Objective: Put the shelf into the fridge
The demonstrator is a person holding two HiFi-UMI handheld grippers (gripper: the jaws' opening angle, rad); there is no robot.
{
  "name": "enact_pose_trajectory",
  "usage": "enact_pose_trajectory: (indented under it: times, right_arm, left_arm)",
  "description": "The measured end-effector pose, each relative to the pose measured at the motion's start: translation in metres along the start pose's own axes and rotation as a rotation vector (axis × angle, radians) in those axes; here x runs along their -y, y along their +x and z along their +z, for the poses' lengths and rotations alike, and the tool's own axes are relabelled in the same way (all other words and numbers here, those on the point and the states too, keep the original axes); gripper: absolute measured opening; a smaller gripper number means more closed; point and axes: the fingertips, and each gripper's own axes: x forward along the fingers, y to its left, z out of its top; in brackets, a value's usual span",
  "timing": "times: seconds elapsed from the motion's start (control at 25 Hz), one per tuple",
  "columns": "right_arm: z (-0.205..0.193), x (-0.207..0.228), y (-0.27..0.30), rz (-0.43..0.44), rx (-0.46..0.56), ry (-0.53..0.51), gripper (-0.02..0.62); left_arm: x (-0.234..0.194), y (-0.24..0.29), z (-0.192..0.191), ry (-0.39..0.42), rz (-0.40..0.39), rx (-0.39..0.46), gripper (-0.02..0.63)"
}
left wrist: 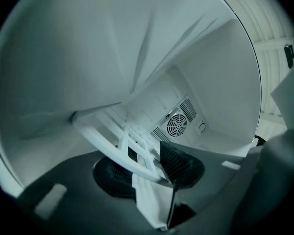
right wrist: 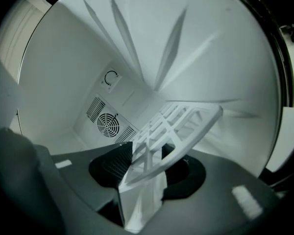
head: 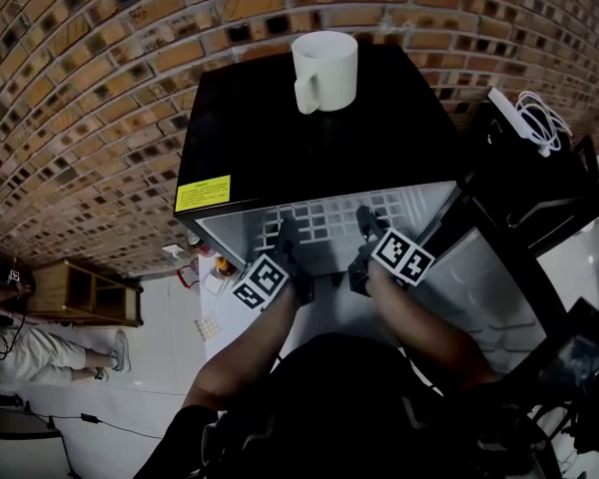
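Left gripper [left wrist: 149, 168], right gripper [right wrist: 147, 173] each clamped on shelf [right wrist: 194, 133] front edge; shelf mostly hidden inside fridge [head: 309, 138], possibly tilted.

white grid shelf [head: 329, 224], black fridge [head: 280, 128]

Fridge cavity: open above the shelf, blocked at the sides.

The shelf [head: 329, 223] I hold in the left gripper [head: 285, 239] and right gripper [head: 367, 225], jaws clamped on its front edge, runs almost from one side wall of the fridge [head: 280, 138] to the other, so both sides are blocked. Above it the white cavity lies open up to the ceiling and back to the fan grille [left wrist: 176, 125] on the rear wall. The open door [head: 479, 287] stands just beside my right gripper and hems that side in. The mug [head: 324, 71] sits on the fridge top, apart from the opening.
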Motion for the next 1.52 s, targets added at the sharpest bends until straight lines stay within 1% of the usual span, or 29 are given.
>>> enact_pose_trajectory:
  times: [0.16, 0.2, 0.28, 0.32, 0.4, 0.44, 0.52, 0.68, 0.84, 0.92, 1.0, 1.12, 1.24, 1.32, 1.44, 1.52]
  right_arm:
    - [-0.006, -0.003, -0.010, 0.011, -0.019, 0.021, 0.190]
    - [-0.006, -0.003, -0.013, 0.013, -0.024, 0.022, 0.187]
    - [-0.004, -0.003, -0.021, 0.017, -0.025, 0.013, 0.170]
    - [-0.004, -0.003, -0.024, 0.019, -0.022, 0.004, 0.156]
    - [-0.007, -0.004, -0.031, 0.016, -0.014, -0.008, 0.156]
    - [-0.009, -0.004, -0.035, 0.011, -0.012, -0.005, 0.155]
    - [-0.012, -0.005, -0.044, 0.006, -0.010, 0.000, 0.149]
    - [-0.016, -0.016, -0.059, 0.035, -0.011, -0.019, 0.146]
    - [-0.026, -0.027, -0.076, 0.050, -0.018, -0.034, 0.137]
    - [-0.032, -0.035, -0.085, 0.069, -0.025, -0.049, 0.135]
    - [-0.037, -0.044, -0.095, 0.087, -0.030, -0.076, 0.135]
    - [-0.043, -0.055, -0.112, 0.099, -0.031, -0.154, 0.133]
    - [-0.046, -0.069, -0.128, 0.122, -0.033, -0.255, 0.123]
    - [-0.050, -0.075, -0.137, 0.130, -0.031, -0.302, 0.106]
    - [-0.055, -0.082, -0.150, 0.133, -0.020, -0.338, 0.083]
    - [-0.057, -0.084, -0.159, 0.128, -0.021, -0.359, 0.081]
  left_arm:
    - [0.007, -0.012, -0.009, -0.024, -0.067, -0.048, 0.130]
    - [0.010, -0.015, -0.012, -0.024, -0.088, -0.066, 0.130]
    - [0.013, -0.022, -0.014, 0.002, -0.112, -0.093, 0.134]
    - [0.014, -0.026, -0.013, 0.028, -0.108, -0.098, 0.141]
    - [0.013, -0.034, -0.010, 0.084, -0.077, -0.110, 0.139]
    - [0.012, -0.039, -0.011, 0.099, -0.059, -0.122, 0.148]
    - [0.013, -0.046, -0.014, 0.107, -0.045, -0.138, 0.131]
    - [0.026, -0.058, -0.021, 0.113, -0.100, -0.150, 0.106]
    - [0.029, -0.075, -0.030, 0.068, -0.149, -0.156, 0.070]
    - [0.031, -0.085, -0.029, 0.081, -0.166, -0.148, 0.048]
    - [0.035, -0.095, -0.032, 0.093, -0.189, -0.154, 0.043]
    - [0.047, -0.110, -0.037, 0.134, -0.240, -0.169, -0.010]
    - [0.061, -0.124, -0.036, 0.178, -0.308, -0.174, -0.011]
    - [0.067, -0.133, -0.033, 0.199, -0.340, -0.174, -0.011]
    - [0.073, -0.147, -0.027, 0.240, -0.381, -0.167, -0.011]
    - [0.075, -0.154, -0.027, 0.244, -0.405, -0.166, -0.011]
